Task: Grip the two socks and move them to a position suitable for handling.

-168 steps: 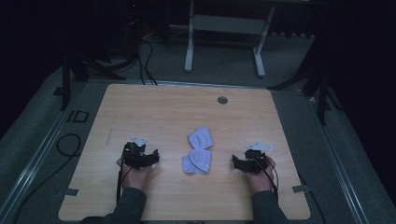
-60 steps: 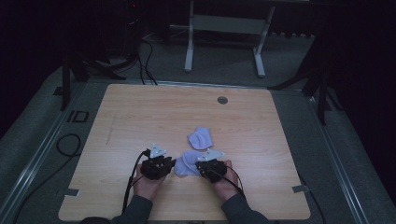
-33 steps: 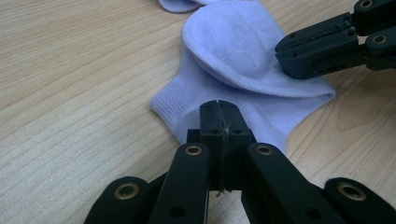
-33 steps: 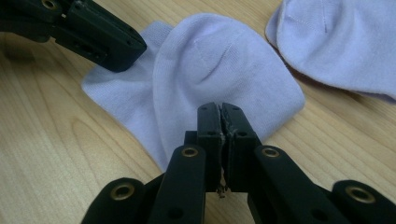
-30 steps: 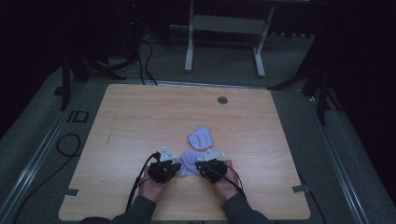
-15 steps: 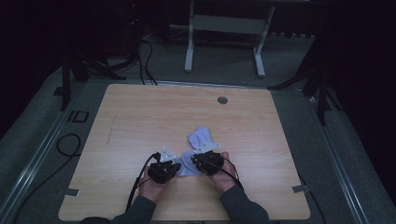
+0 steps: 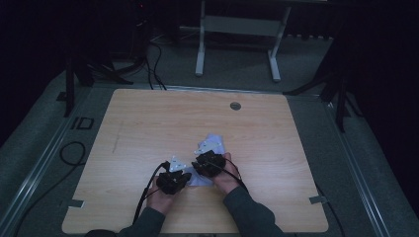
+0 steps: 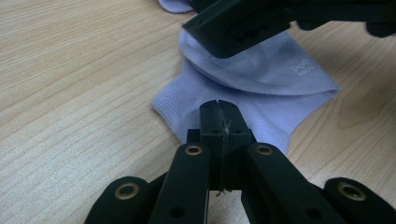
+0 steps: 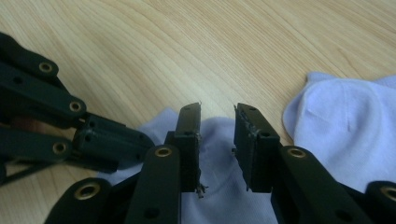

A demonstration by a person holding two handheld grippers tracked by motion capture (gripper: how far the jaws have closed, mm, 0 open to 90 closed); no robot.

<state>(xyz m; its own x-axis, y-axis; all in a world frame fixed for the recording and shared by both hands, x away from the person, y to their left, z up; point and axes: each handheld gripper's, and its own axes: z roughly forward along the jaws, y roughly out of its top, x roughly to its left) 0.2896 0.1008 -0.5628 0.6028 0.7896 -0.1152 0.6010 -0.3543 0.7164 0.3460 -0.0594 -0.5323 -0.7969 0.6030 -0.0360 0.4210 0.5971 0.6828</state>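
Two socks, two grippers, one table

Two pale lilac socks are lying on one wooden table: a near sock and a far sock. Two grippers are working over them, the left gripper and the right gripper, each showing two black jaws.

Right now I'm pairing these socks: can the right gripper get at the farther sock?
Probably yes. The right gripper, jaws just opening over the near sock with nothing pinched, has the farther sock close beside it, apart across bare table.
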